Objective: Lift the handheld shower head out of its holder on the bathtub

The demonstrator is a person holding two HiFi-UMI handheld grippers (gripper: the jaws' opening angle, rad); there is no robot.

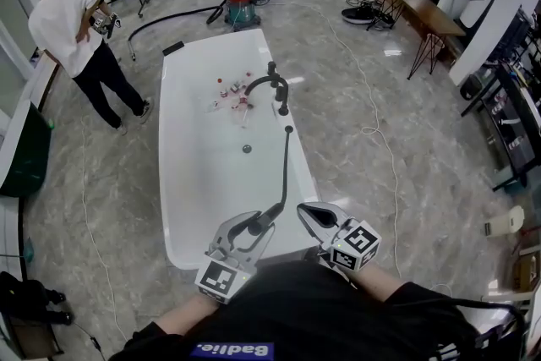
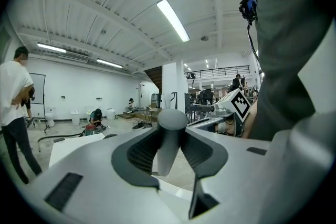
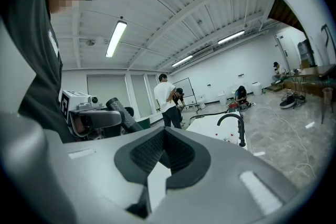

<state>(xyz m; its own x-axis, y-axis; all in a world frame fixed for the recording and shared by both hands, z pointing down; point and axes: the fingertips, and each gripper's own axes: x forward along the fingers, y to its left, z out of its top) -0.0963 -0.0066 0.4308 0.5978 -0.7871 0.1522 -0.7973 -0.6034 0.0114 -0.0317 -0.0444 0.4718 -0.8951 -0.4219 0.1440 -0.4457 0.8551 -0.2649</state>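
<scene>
Two grippers at the near end of the white bathtub [image 1: 181, 182]. The left gripper [image 1: 250, 229] is clamped on the handle of the shower head [image 2: 171, 128], which sits between both pads. It is well apart from the faucet [image 1: 275, 85] and, we judge, already clear of its holder. The black hose [image 1: 286, 173] trails from the head back along the right rim toward the faucet. To finish the lift well, we would keep the grip firm and square on the handle. We would raise it gently and leave slack in the hose, so that it neither tugs at its rim fitting nor twists the head in the pads. Both grippers point nearly level, tipped a little downward, side by side just in front of our chest. The right gripper [image 1: 315, 216] has its jaws together with nothing between them, near the left gripper but apart from it.
</scene>
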